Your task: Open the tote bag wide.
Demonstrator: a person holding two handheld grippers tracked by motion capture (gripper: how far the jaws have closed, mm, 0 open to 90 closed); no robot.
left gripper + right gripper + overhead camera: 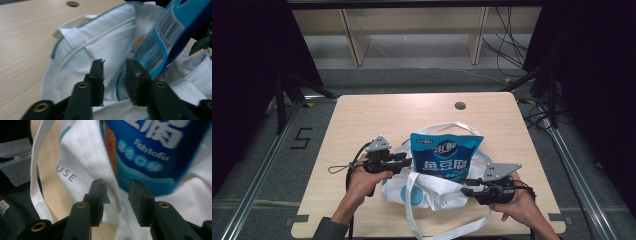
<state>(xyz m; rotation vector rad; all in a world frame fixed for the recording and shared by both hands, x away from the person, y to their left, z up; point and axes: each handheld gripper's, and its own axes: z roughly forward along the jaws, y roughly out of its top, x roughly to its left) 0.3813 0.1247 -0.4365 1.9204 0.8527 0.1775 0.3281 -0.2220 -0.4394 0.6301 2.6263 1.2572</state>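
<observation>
A white cloth tote bag with long straps (432, 192) lies on the pale wooden desk (362, 120). A blue foil snack packet (444, 155) stands partly inside its mouth. The left gripper (404, 161) meets the bag's left edge; the right gripper (465, 191) meets its right side.

Light falls evenly from above onto the table (362, 120), which is bright, while the room to both sides of it sinks into near black. Shadows under the bag (432, 192) are soft and faint. The high view is slightly soft and grainy overall. In the left gripper view, the blue packet (172, 27) just beyond the jaws is blurred. In the right gripper view, the packet's lettering smears, and the jaws close to the lens are soft.
</observation>
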